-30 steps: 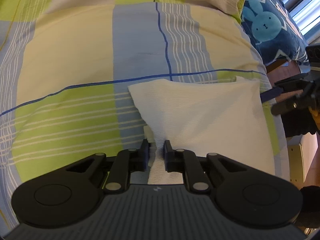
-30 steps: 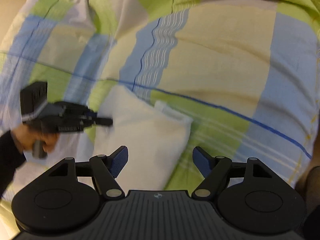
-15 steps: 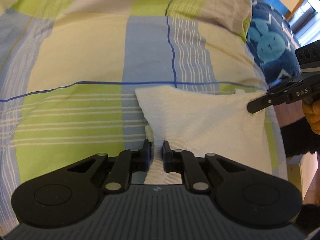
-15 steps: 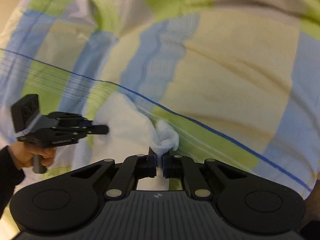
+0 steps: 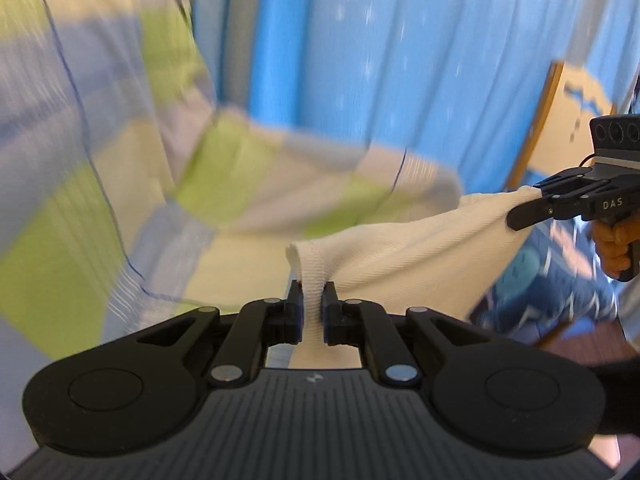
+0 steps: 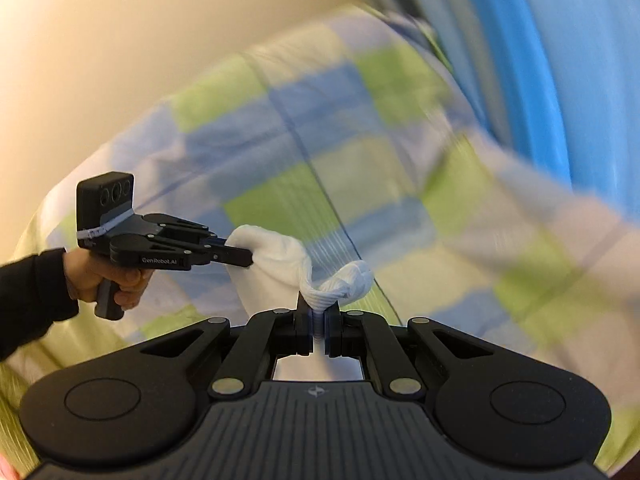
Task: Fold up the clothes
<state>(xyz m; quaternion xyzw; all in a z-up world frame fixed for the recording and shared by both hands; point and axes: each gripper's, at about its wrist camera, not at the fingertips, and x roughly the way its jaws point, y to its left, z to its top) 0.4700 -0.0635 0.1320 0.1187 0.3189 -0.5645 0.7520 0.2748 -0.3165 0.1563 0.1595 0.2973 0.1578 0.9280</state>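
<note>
White garment [image 5: 404, 240] now off the bed [image 5: 100, 200], stretched between left tongs [image 5: 312, 308] and right tongs [image 6: 318, 326], both clamped on corners; right grip new. Ready for re-laying or folding over.

Home bedroom. Bed covered with checked quilt [image 5: 132, 184] in green, blue, cream blocks with thin blue lines. Blue curtain [image 5: 384, 60] hangs behind bed. Plain cream wall [image 6: 120, 40] on other side. Blue patterned bedding [image 5: 532, 280] at bed's edge (blurred, motif unclear). Wooden furniture edge [image 5: 540, 120] beside curtain. Domestic textiles throughout, no work equipment.
</note>
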